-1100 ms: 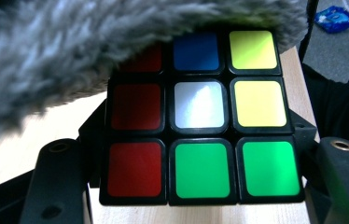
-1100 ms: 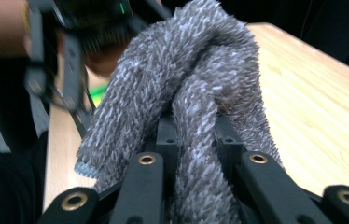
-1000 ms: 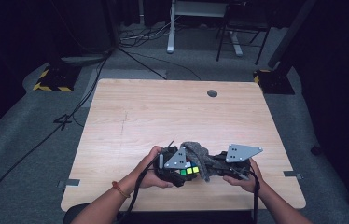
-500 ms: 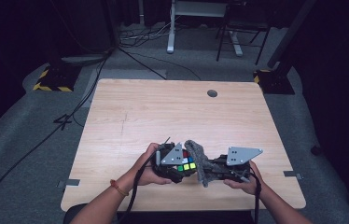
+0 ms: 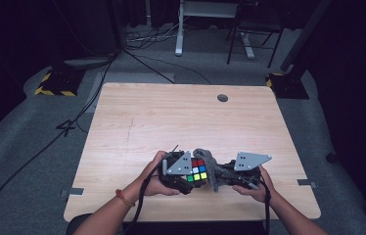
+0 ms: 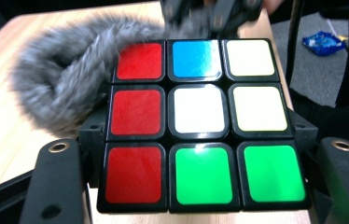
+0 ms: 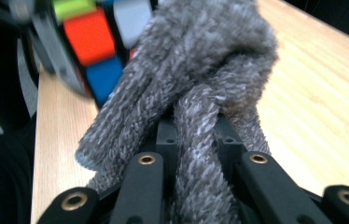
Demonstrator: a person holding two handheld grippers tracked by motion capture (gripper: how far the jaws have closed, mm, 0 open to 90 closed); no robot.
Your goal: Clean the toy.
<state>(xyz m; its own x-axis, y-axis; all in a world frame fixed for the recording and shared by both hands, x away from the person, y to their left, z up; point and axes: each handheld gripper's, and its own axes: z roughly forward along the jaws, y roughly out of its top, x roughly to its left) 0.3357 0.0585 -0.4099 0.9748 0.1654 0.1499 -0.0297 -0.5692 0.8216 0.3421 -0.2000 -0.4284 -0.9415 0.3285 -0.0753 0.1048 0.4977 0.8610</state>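
A scrambled puzzle cube (image 5: 198,171) (image 6: 200,123) with red, white, blue and green stickers sits clamped between the jaws of my left gripper (image 5: 186,177) (image 6: 200,186), near the table's front edge. A fuzzy grey cloth (image 5: 211,166) (image 7: 196,88) (image 6: 60,84) is bunched in my right gripper (image 5: 222,175) (image 7: 196,186), which is shut on it. The cloth presses against the cube's right side in the high view. The cube (image 7: 88,42) appears blurred behind the cloth in the right gripper view. A person's hands hold both grippers.
The wooden table (image 5: 171,122) stretches bare beyond the grippers, with a round cable hole (image 5: 222,98) at the back. Cables and stands lie on the grey floor (image 5: 34,142) beyond the table. A blue item (image 6: 324,43) lies on the floor.
Both grippers have stayed near the front edge; the cloth has shifted slightly against the cube, and the hands moved only a little.
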